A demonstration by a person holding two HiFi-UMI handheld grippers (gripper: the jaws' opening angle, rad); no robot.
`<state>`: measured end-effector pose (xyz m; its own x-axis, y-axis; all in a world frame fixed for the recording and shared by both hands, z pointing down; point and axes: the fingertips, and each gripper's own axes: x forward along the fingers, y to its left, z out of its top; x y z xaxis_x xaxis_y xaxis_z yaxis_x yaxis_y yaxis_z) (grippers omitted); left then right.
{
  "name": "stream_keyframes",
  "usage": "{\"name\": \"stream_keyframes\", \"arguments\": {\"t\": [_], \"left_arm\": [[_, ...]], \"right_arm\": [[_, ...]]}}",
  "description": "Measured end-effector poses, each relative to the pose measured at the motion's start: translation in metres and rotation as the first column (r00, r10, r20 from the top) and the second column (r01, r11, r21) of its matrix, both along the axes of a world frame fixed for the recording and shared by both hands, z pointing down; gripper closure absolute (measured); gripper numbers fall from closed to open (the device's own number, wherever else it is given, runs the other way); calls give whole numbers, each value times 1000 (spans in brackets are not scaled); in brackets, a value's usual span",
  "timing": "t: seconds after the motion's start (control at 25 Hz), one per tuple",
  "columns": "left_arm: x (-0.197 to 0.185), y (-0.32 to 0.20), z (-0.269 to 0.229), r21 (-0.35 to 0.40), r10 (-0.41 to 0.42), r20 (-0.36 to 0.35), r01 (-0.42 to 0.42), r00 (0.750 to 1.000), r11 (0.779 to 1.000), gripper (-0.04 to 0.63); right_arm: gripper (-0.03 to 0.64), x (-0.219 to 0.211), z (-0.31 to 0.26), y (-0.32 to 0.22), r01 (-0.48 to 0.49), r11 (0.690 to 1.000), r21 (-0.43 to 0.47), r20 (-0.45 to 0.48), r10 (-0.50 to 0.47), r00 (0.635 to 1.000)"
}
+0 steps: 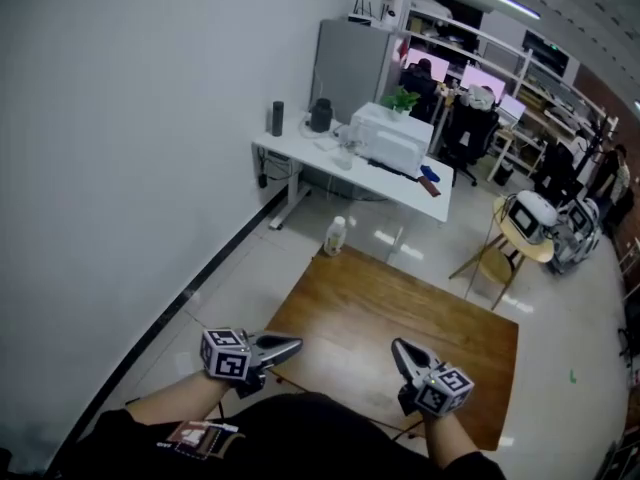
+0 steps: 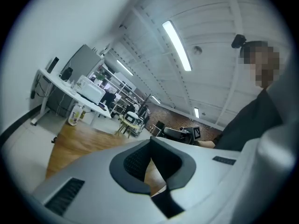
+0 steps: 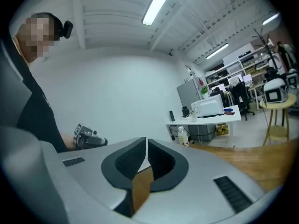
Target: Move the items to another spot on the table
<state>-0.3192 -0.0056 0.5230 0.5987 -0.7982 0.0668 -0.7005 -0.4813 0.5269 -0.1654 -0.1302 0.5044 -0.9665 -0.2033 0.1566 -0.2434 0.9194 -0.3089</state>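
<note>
A bare wooden table point(image 1: 400, 328) lies below me. A small clear bottle with a yellowish label point(image 1: 335, 236) stands at its far left corner, also seen as the bottle point(image 2: 74, 115) in the left gripper view and the bottle point(image 3: 183, 136) in the right gripper view. My left gripper point(image 1: 298, 345) hovers over the near left edge, jaws together with nothing between them. My right gripper point(image 1: 397, 345) hovers over the near edge to the right of it, also shut and empty. Both are far from the bottle. Each gripper view shows the left gripper point(image 2: 150, 139) or the right gripper point(image 3: 146, 139) with tips meeting.
A white wall point(image 1: 130, 168) runs along the left. Beyond the table stands a white desk point(image 1: 350, 163) with a white box-shaped appliance point(image 1: 390, 136) and a plant. A round stool point(image 1: 510, 253) carrying a device stands at the right, with office chairs and shelves behind.
</note>
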Motion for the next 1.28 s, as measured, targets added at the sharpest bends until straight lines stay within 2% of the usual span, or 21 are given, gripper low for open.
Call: {"name": "stream_keyframes", "arguments": {"t": [0.16,0.28,0.4,0.56,0.68,0.88,1.04,1.2,1.24,1.28], "left_arm": [[-73,-29,2,-2,-61,65,61,996,998,604],[-118,-63,11,1,-104,71,104,992,995,604],[-155,-103,14,-5,-159,103,161,982,987,604],[-193,-157,18,6,-232,174,234,957,972,604],[-207,-195,24,18,-253,159,254,954,967,603],[-221,-225,61,-27,-224,131,230,966,973,604],[-221,-223,92,-82,-204,103,213,974,974,604],[-226,-212,104,-119,-182,76,190,980,975,603],[-228,-208,104,-123,-179,68,186,982,975,604],[-231,-205,104,-127,-173,67,180,983,975,604]], "right_arm": [[597,-68,-6,-52,-37,995,93,-64,43,997],[594,-112,7,-101,-21,991,135,-74,31,997],[541,-163,20,-156,3,986,168,-92,13,996],[380,-240,63,-223,84,980,179,-169,-53,984],[308,-290,105,-271,131,971,201,-270,-74,960],[199,-359,178,-329,144,962,231,-424,-34,905],[190,-390,222,-353,148,959,242,-525,1,851],[196,-407,246,-356,167,956,239,-552,-8,834],[260,-408,246,-354,168,955,246,-551,-4,834],[296,-410,244,-352,165,953,253,-548,0,836]]}}
